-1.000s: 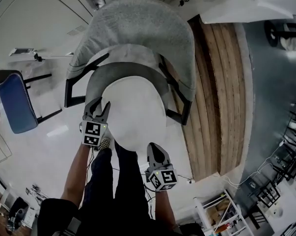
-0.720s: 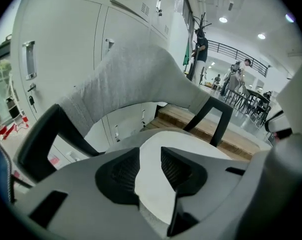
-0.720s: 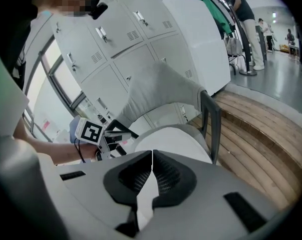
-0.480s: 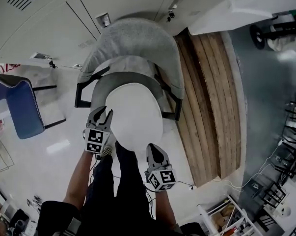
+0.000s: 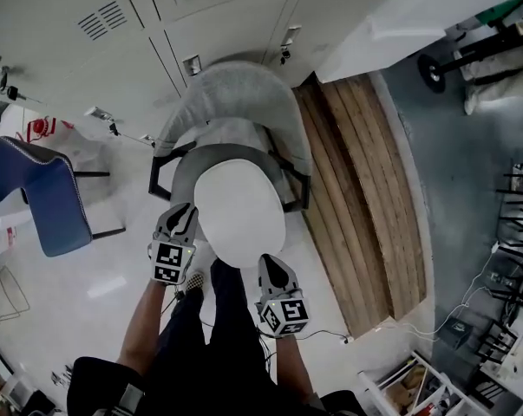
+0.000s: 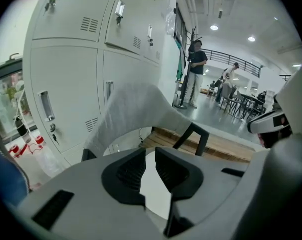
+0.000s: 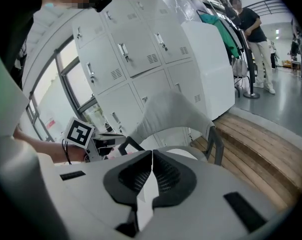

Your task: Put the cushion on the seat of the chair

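Observation:
The white oval cushion [image 5: 239, 211] lies flat on the seat of the grey chair [image 5: 235, 94], whose curved fabric back wraps behind it. My left gripper [image 5: 179, 218] hovers beside the cushion's left front edge, apart from it; its jaws are closing to a narrow gap with nothing between them. In the left gripper view the chair back [image 6: 135, 109] rises beyond the left gripper [image 6: 149, 171]. My right gripper [image 5: 275, 263] hangs off the cushion's front right, shut and empty. The right gripper view shows the right gripper [image 7: 152, 165] below the chair back [image 7: 173, 111].
A blue chair [image 5: 35, 193] stands to the left. A wooden platform [image 5: 365, 198] runs along the chair's right side. White lockers [image 5: 200, 7] line the wall behind. The person's legs [image 5: 209, 319] stand in front of the chair. People [image 6: 196, 69] stand far off.
Both grippers have lifted up and away from the cushion, which stays on the seat. The left jaws have narrowed from wide open. The chair looks smaller as the view rises.

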The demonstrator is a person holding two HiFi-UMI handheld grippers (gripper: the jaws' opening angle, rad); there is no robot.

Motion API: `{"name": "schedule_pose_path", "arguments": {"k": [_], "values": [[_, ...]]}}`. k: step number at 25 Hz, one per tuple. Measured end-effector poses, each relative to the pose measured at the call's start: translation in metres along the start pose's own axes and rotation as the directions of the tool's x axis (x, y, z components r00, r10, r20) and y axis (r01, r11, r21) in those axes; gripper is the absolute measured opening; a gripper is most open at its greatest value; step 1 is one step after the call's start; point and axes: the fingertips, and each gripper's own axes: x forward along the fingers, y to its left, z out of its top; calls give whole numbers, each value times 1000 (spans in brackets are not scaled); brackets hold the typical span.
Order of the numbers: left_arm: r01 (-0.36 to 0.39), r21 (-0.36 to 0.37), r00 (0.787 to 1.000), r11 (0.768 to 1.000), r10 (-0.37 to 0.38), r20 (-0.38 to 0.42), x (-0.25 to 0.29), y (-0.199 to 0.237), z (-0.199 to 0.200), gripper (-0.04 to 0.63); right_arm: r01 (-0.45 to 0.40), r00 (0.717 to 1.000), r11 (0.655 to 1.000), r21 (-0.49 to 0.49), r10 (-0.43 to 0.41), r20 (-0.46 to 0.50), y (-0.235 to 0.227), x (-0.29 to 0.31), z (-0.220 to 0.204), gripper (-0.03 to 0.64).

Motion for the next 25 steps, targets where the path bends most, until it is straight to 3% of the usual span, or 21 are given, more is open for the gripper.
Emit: {"name": "schedule_pose_path", "arguments": {"k": [15,25], "values": [[9,35,992,999,-13,127,-144,-31,55,35,3,991,992,-123,14,135,70,-77,56,32],[14,73,964,997,-33,262,-225,-56,104,29,47,972,974,-220,6,234,102,-121,86,32]]}}
